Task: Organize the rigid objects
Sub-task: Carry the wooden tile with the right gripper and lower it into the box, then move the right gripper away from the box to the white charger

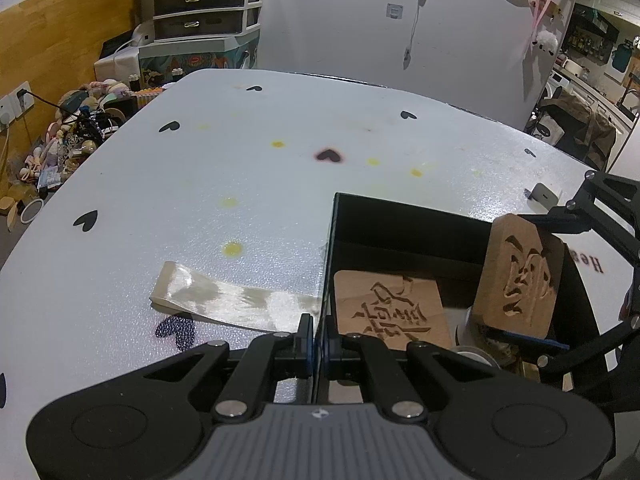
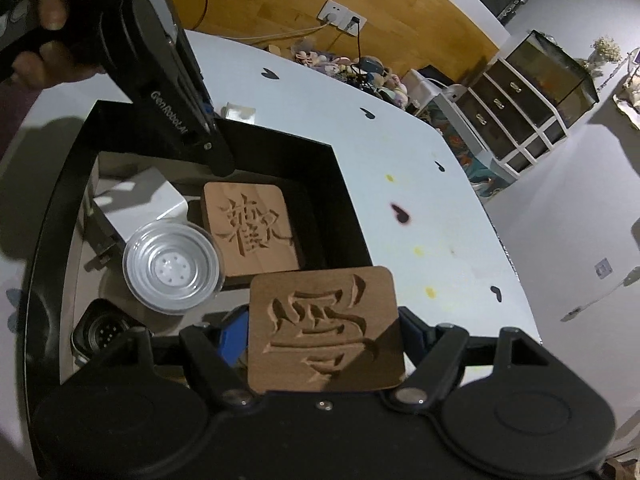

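A black box [image 2: 344,184] stands on the white table. My left gripper [image 1: 318,350] is shut on the box's left wall [image 1: 326,280]; it also shows in the right wrist view [image 2: 212,140]. My right gripper [image 2: 326,344] is shut on a carved wooden tile [image 2: 324,328] and holds it above the box's near edge; the held tile shows in the left wrist view too [image 1: 518,276]. A second carved wooden tile [image 2: 250,228] lies flat inside the box, also in the left wrist view [image 1: 390,308]. A clear round lid [image 2: 172,266], a white block [image 2: 140,204] and a black round part [image 2: 104,330] lie in the box.
A strip of clear tape [image 1: 232,300] lies on the table [image 1: 200,180] left of the box. A small white item [image 2: 239,113] lies beyond the box. A drawer unit [image 1: 200,0] and floor clutter [image 1: 72,132] stand past the table's far left edge.
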Motion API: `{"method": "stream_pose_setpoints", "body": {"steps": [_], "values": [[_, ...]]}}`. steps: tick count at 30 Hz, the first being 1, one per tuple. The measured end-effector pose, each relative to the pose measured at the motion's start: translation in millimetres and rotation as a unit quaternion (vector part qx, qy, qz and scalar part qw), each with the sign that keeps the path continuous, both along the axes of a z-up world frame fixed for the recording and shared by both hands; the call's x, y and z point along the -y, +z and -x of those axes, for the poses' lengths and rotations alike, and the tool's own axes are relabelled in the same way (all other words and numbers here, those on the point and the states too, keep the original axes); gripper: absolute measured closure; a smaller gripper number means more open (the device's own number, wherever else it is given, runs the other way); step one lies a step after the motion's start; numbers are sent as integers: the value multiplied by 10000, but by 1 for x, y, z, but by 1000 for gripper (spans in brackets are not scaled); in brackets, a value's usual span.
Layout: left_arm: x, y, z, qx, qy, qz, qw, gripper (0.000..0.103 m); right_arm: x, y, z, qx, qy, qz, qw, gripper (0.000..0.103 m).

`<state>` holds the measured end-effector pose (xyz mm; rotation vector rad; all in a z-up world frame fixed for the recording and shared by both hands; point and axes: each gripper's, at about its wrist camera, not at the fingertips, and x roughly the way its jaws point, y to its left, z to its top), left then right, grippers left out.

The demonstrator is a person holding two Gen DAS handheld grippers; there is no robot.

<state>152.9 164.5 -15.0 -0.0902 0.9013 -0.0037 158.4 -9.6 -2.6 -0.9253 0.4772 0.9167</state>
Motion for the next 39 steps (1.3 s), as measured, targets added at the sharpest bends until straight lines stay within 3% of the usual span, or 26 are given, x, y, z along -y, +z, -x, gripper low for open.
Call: {"method": "stream_pose_setpoints", "body": {"steps": [10, 17, 24, 32, 39], "values": [[-1, -1, 0, 1, 8, 24, 10000, 99, -8, -9, 18, 486, -106, 168, 9986, 26], [-3, -2, 1, 13, 9, 59, 10000, 99, -8, -6, 32, 539, 51, 104, 9985, 26], [-3, -1, 1, 17, 15, 74, 10000, 99, -5, 1, 24, -246, 274, -105, 9993, 27], [-4, -1, 1, 13, 10, 69, 10000, 99, 5, 13, 8, -436, -50, -523, 9977, 18], [-3, -1, 1, 9, 8, 60, 10000, 99, 21, 28, -14, -1522, -288, -957, 9833, 19]]}}
